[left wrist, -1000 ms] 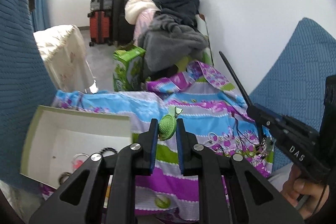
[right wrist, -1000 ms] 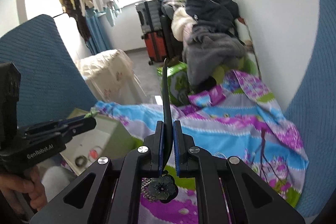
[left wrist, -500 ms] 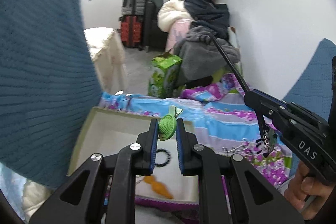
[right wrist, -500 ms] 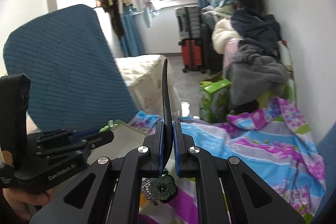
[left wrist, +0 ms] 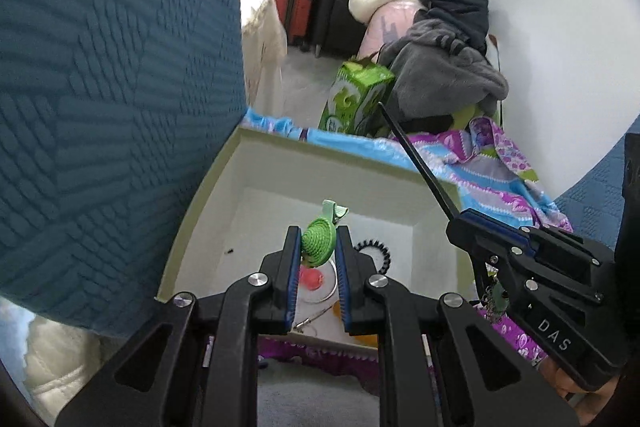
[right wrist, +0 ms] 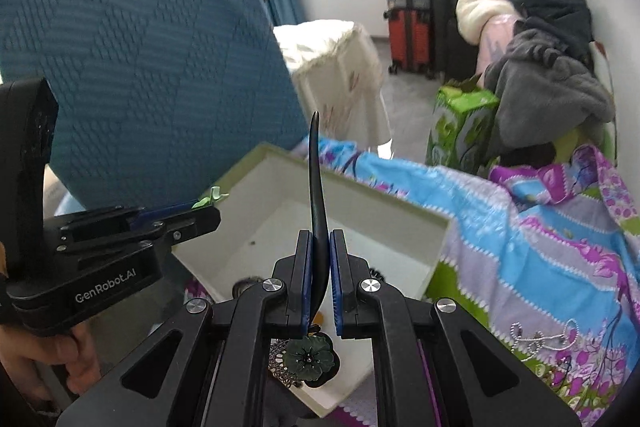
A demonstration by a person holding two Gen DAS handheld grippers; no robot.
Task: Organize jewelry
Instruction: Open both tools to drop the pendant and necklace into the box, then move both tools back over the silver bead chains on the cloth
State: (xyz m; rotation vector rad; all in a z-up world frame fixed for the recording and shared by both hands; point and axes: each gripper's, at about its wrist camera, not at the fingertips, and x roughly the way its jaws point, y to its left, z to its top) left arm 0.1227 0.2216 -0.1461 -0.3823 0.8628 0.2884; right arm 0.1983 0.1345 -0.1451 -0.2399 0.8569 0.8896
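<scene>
My left gripper (left wrist: 317, 247) is shut on a green crocheted hair clip (left wrist: 320, 235) and holds it above the open white box (left wrist: 280, 167). The box holds a black beaded bracelet (left wrist: 378, 250), a pink piece on a clear ring (left wrist: 313, 279) and an orange piece. My right gripper (right wrist: 320, 259) is shut on a black hair stick (right wrist: 316, 187) with a dark green flower pendant (right wrist: 309, 355) hanging below. It is over the box's right part (right wrist: 400, 203). In the left wrist view, the right gripper (left wrist: 464, 223) is at the right.
The box lies on a blue, purple and green floral cloth (right wrist: 540, 227). A blue textured cushion (left wrist: 112, 87) stands against its left side. Behind are a green carton (left wrist: 356, 95), a clothes pile (left wrist: 440, 27) and suitcases (right wrist: 408, 7). A beaded chain (right wrist: 540, 335) lies on the cloth.
Both grippers have moved left, from above the floral cloth to above the white box. Each still holds its piece.
</scene>
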